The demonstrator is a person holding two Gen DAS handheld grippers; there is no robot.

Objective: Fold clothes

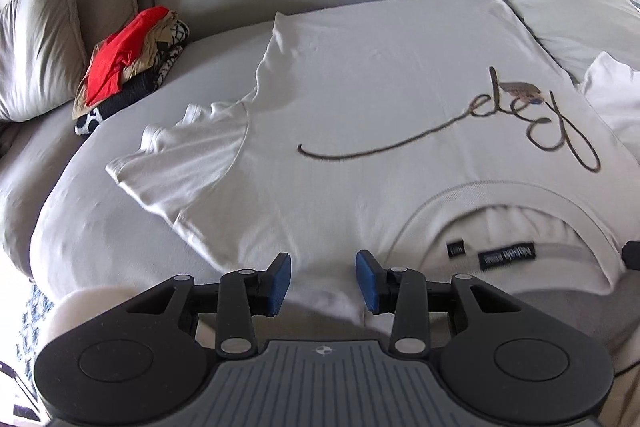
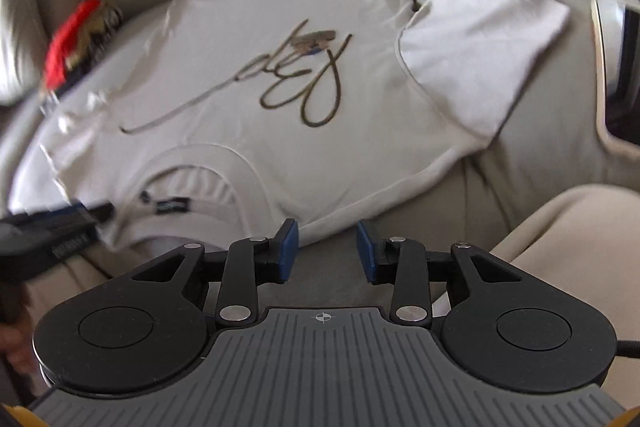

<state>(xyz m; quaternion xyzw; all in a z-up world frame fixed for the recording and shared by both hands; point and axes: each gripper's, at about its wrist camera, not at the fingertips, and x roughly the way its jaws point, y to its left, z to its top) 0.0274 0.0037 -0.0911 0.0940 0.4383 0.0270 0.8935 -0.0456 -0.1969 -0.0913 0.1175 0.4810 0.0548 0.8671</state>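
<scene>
Two spread grippers hover over the near shoulders of a white cotton T-shirt point(image 1: 360, 99) with looping dark script, laid front-up across a pale grey sofa seat point(image 1: 120, 235).

At far left of the left wrist view a pile of red, tan and black-and-white clothes point(image 1: 132, 67) sits near the cushions; the shirt fills the centre, collar nearest. Below it, the left gripper point(image 1: 323, 277) stands parted above the shoulder fabric, pinching nothing. In the right wrist view the right gripper point(image 2: 327, 251) is likewise apart and empty, just off the shirt's near edge, the sleeve point(image 2: 480, 55) at upper right. Likely best: pinch both shoulders evenly, taking both layers, before lifting.
</scene>
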